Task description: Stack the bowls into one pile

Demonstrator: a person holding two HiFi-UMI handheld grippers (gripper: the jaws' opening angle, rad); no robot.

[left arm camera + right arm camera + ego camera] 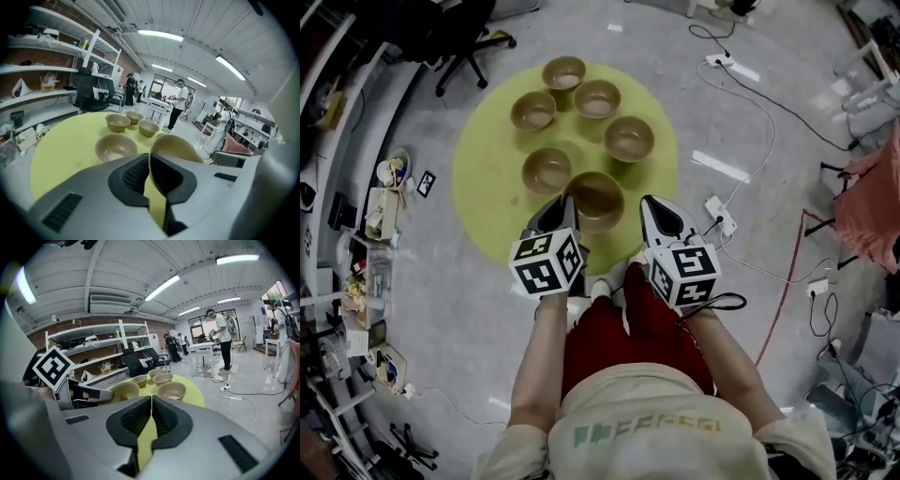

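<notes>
Six tan bowls sit on a round yellow mat [487,178] on the floor. The nearest bowl [598,199] [177,148] has its left rim pinched in my left gripper [565,206] [150,163], which is shut on it; the bowl looks tilted in the left gripper view. Beside it lies another bowl [547,171] [116,147]. Further off are the other bowls [629,139] [533,111] [597,98] [563,72]. My right gripper [652,210] [152,401] hovers at the mat's near right edge, shut with nothing between its jaws. The held bowl [124,391] shows in the right gripper view too.
Power strips and cables [741,122] lie on the grey floor to the right. An office chair [464,47] stands at the far left, and cluttered shelves [366,244] run along the left. People stand far off in the room [178,101].
</notes>
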